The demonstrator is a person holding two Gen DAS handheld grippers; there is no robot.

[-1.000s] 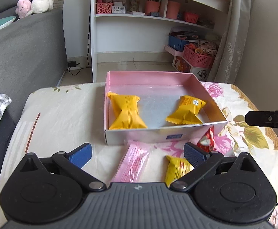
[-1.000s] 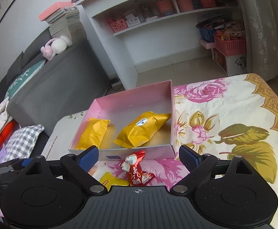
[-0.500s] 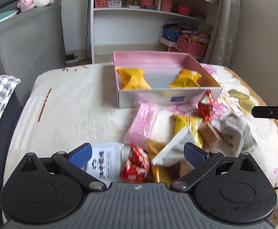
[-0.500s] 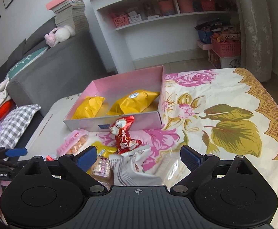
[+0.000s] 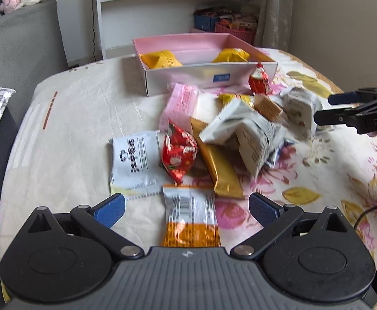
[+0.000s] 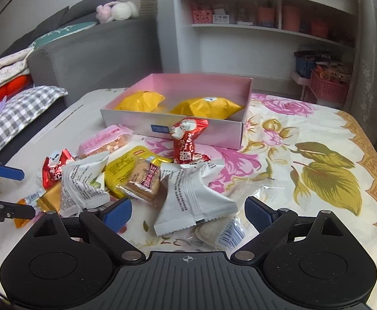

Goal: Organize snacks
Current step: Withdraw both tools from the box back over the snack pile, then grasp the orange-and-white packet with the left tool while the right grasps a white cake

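Risk: the loose snacks lie overlapped in one heap in front of the pink box point(image 5: 209, 76), so closing on one wrapper may pinch or drag a neighbour — slick film can also slip out. My left tongs point(image 5: 187, 208) stand wide open, empty, straddling the orange-and-white packet point(image 5: 189, 217). My right tongs point(image 6: 188, 210) are equally wide, empty, over the white pouch point(image 6: 191, 199). Two yellow packs point(image 6: 206, 107) already sit inside the box.
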